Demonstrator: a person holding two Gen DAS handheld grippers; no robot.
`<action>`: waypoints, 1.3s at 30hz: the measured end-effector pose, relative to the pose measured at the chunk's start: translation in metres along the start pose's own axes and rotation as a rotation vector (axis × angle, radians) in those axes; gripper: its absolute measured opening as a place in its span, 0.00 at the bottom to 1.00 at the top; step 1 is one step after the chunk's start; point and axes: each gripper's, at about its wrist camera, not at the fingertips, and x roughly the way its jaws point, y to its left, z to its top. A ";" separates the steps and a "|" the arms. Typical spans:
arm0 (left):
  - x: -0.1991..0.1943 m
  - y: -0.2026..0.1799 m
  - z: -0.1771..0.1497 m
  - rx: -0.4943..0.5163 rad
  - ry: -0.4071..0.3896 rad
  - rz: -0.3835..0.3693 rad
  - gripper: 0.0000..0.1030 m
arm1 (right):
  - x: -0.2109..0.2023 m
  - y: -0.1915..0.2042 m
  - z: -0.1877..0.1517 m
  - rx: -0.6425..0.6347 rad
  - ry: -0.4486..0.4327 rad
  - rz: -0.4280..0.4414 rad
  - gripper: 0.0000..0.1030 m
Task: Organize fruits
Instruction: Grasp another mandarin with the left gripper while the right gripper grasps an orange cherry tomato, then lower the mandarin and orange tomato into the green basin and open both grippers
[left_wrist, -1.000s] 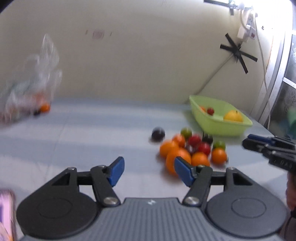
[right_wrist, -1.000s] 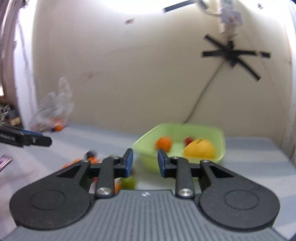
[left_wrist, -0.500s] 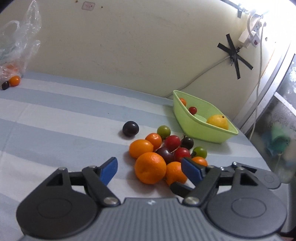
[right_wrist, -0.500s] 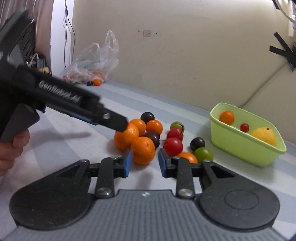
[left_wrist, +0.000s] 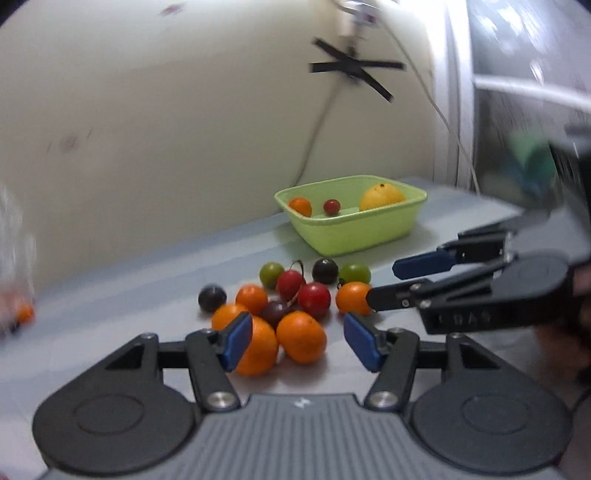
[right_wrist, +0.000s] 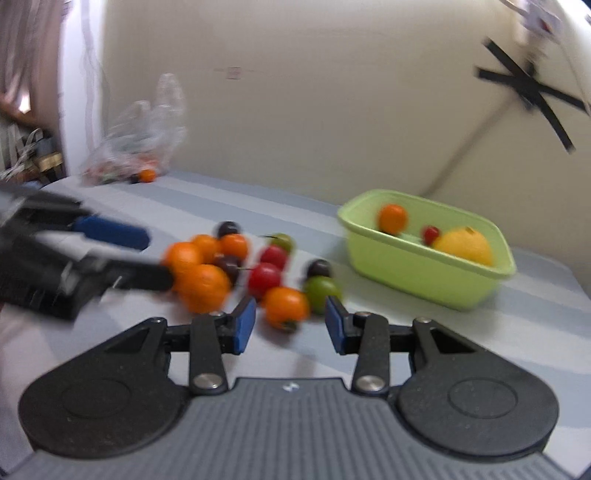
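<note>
My left gripper (left_wrist: 297, 341) has just been narrowing, jaws apart and empty, over the loose pile of oranges and cherry tomatoes (left_wrist: 291, 299). My right gripper (right_wrist: 290, 325) is parted, empty. The lime-green plastic tub (left_wrist: 354, 225) holds a yellow lemon (left_wrist: 382, 197), small orange (left_wrist: 300, 206) and red tomato (left_wrist: 331, 206).

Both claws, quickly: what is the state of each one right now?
Left claw: open, holding nothing, jaws just closing somewhat.
Right claw: open, holding nothing; an orange fruit lies ahead of it.
</note>
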 end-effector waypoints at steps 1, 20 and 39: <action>0.004 -0.006 0.002 0.054 0.001 0.025 0.55 | 0.000 -0.004 0.000 0.029 0.007 0.009 0.42; 0.003 -0.057 -0.007 0.268 0.025 0.033 0.33 | 0.000 -0.005 -0.002 0.088 0.013 0.061 0.27; -0.016 -0.054 -0.011 0.014 0.075 -0.243 0.36 | -0.064 -0.020 -0.045 0.104 0.030 -0.015 0.26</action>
